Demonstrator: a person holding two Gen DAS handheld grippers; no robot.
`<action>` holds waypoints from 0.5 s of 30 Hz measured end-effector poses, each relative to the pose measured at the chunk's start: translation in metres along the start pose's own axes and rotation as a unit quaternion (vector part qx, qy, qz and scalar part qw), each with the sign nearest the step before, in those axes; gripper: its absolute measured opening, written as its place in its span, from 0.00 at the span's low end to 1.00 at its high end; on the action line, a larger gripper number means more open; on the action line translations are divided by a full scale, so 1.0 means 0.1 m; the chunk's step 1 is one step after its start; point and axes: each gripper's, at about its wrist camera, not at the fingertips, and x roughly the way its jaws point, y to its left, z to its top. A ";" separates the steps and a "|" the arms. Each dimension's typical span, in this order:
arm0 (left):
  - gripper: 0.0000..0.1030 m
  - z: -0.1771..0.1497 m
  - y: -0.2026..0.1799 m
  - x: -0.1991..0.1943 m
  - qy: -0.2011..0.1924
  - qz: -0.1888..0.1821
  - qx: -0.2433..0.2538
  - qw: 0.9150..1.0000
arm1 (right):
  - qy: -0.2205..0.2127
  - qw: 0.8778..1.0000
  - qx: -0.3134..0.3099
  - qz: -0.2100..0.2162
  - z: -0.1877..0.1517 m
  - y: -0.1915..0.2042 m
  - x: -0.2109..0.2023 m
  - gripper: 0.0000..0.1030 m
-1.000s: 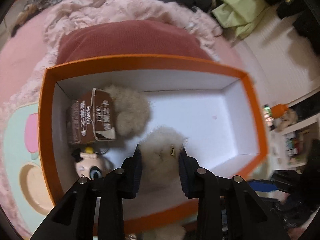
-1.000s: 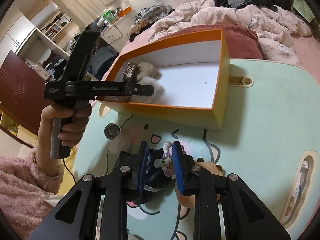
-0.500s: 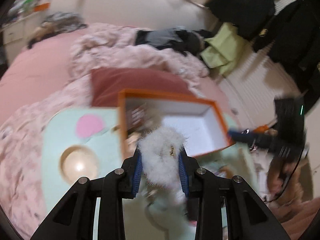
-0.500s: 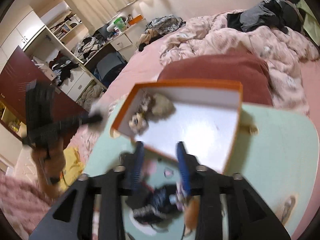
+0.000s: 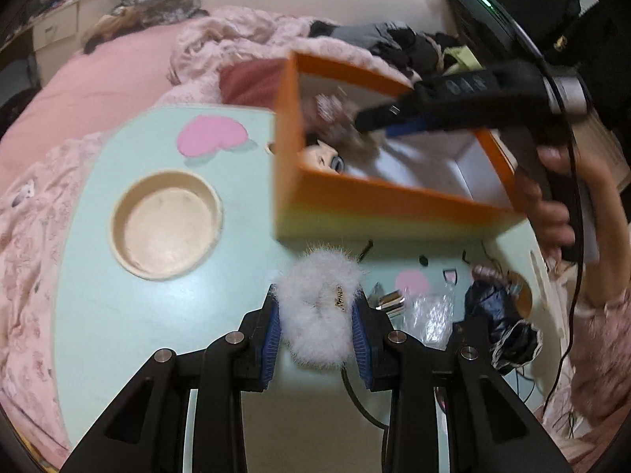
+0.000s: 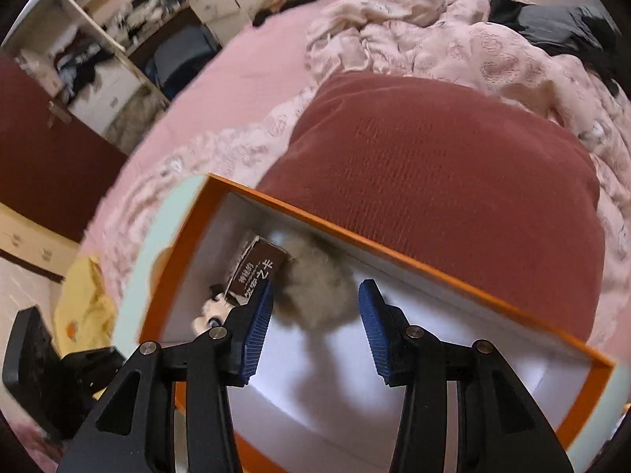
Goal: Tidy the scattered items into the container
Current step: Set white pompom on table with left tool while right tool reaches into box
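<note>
Since the earlier frame, left gripper (image 5: 317, 325) has backed off the orange box (image 5: 378, 201) over the mint table (image 5: 118, 315), jaws clamping white fluffy scrunchie (image 5: 319, 307). Right gripper (image 6: 315, 325), jaws parted and empty, has moved above the box's white floor near a brown carton (image 6: 258, 270).

Both wrist views angled down, sharing orange box (image 5: 378, 197).
</note>
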 end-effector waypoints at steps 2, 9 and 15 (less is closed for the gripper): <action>0.31 -0.01 -0.03 0.02 -0.002 -0.007 0.006 1.000 | 0.018 1.000 -0.007 0.003 0.03 -0.01 0.11 0.45; 0.45 0.00 -0.01 -0.05 -0.014 -0.016 -0.002 1.000 | 0.014 0.998 -0.009 0.054 0.01 -0.06 0.13 0.29; 0.45 0.09 0.06 -0.25 -0.049 -0.013 -0.006 0.999 | -0.011 0.995 0.014 0.096 -0.12 -0.19 0.01 0.17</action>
